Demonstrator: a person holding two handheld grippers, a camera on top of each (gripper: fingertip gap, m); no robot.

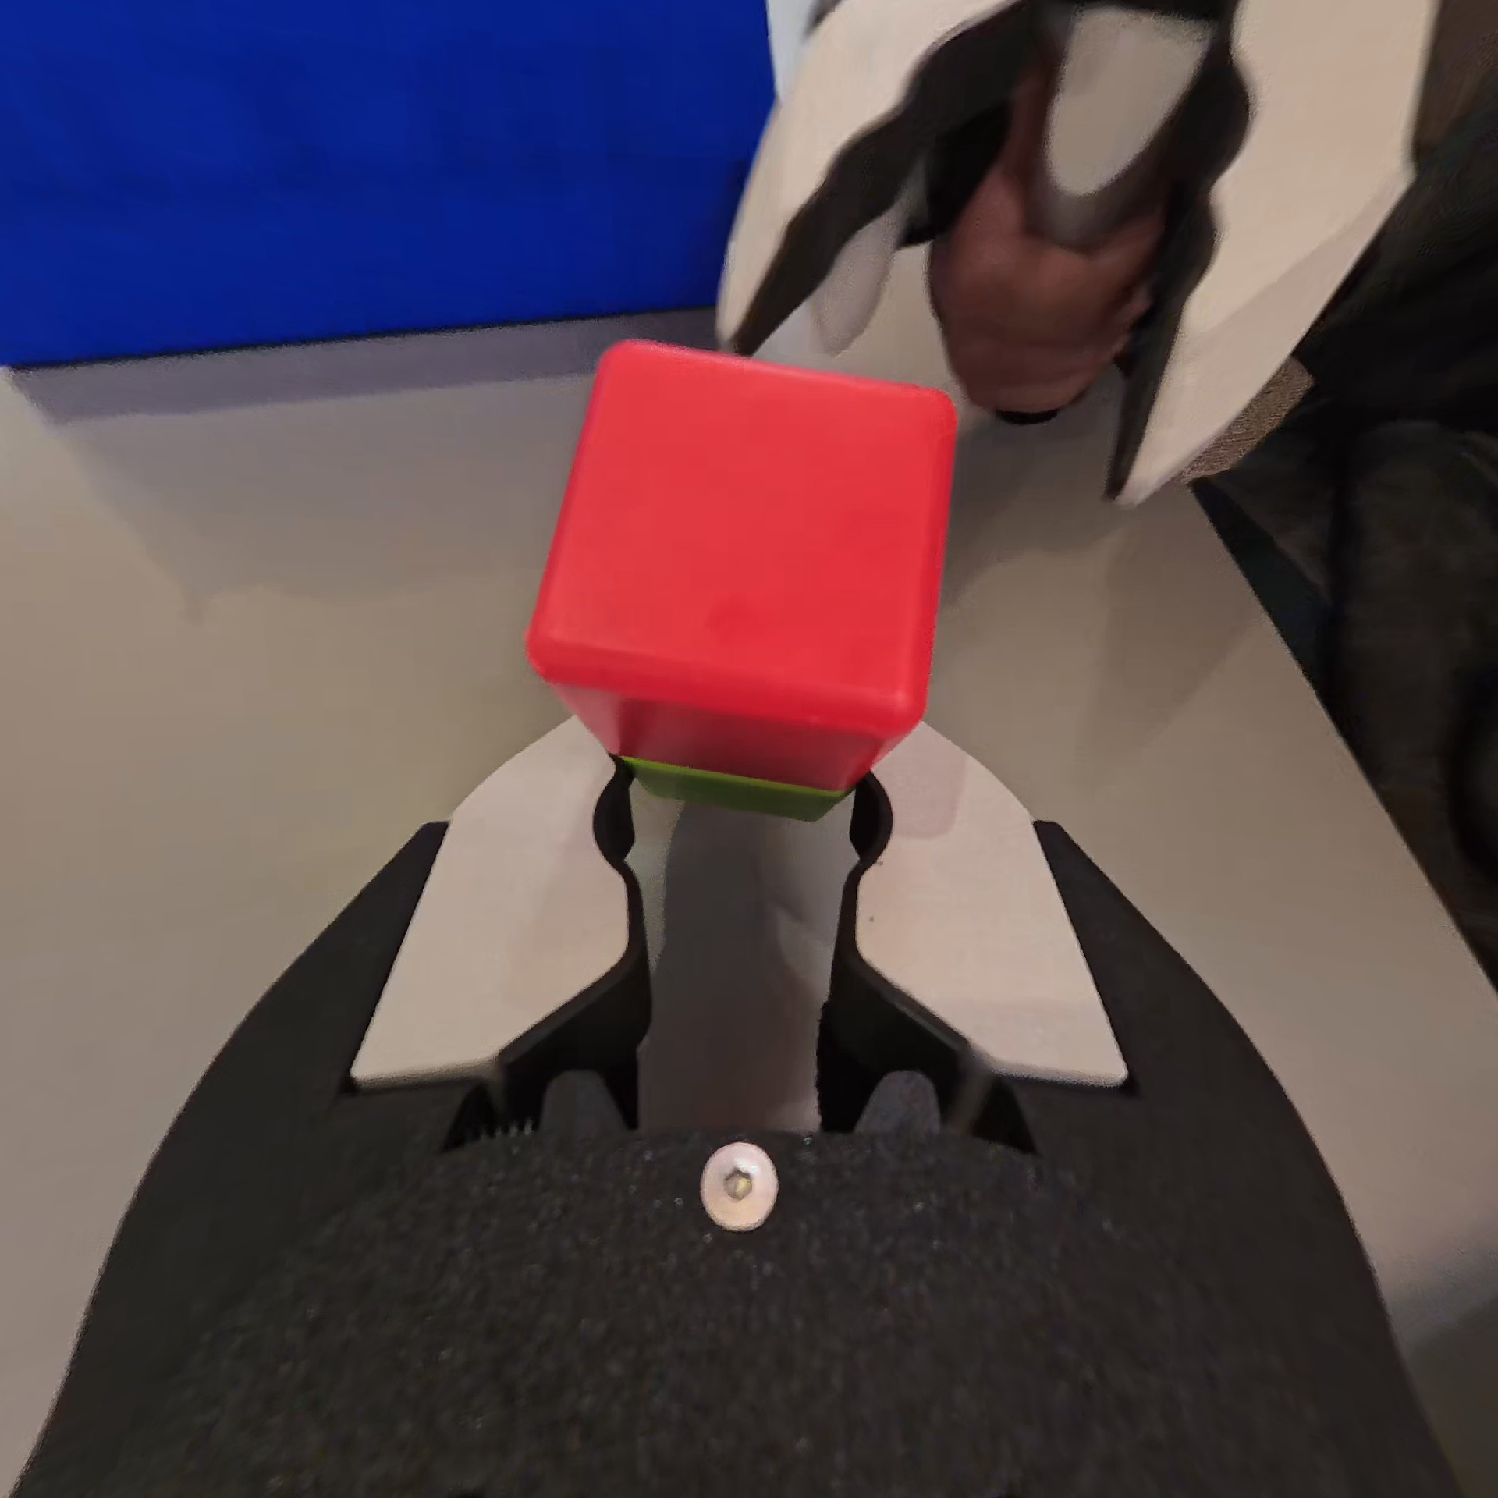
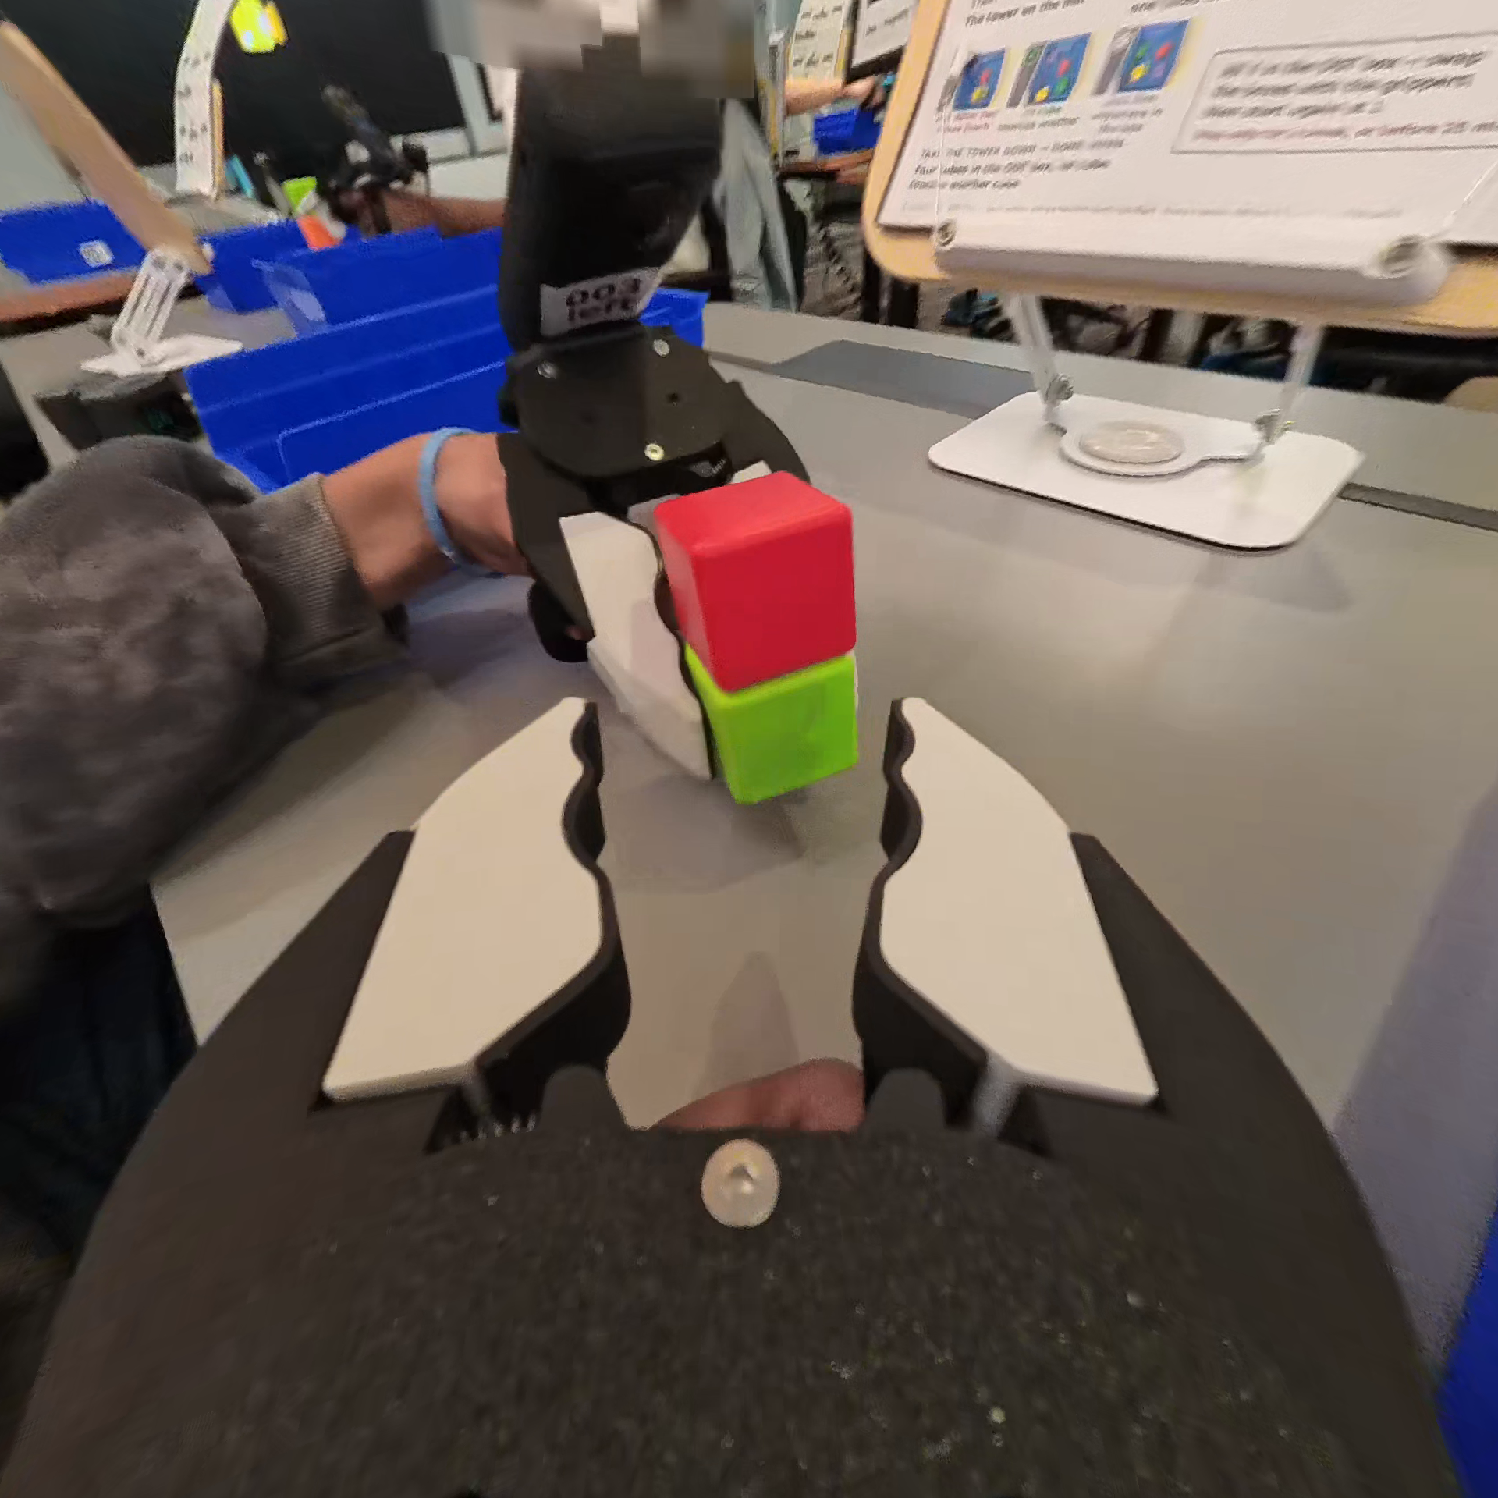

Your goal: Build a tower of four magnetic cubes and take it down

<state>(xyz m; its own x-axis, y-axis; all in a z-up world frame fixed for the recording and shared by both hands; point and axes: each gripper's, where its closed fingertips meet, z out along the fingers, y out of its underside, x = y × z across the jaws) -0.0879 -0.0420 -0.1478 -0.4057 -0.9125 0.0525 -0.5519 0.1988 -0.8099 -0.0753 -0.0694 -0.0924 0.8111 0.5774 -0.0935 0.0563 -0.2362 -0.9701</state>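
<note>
Left tongs (image 1: 739, 798): we see them clamped on the lime-green plastic cube (image 2: 782, 727).
Right tongs (image 2: 742, 758): open, empty, near the stack.
Cubes: two; glossy red plastic cube (image 1: 742, 547) atop green, on grey table (image 2: 1135, 689).

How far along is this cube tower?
Two of four are stacked: a glossy red plastic cube sits on a lime-green plastic cube on the grey table. The left hand-held gripper is closed on the green cube; the right hand-held gripper is open and empty. No other cubes are in view, so whether it is going up or coming down is unclear.
</note>
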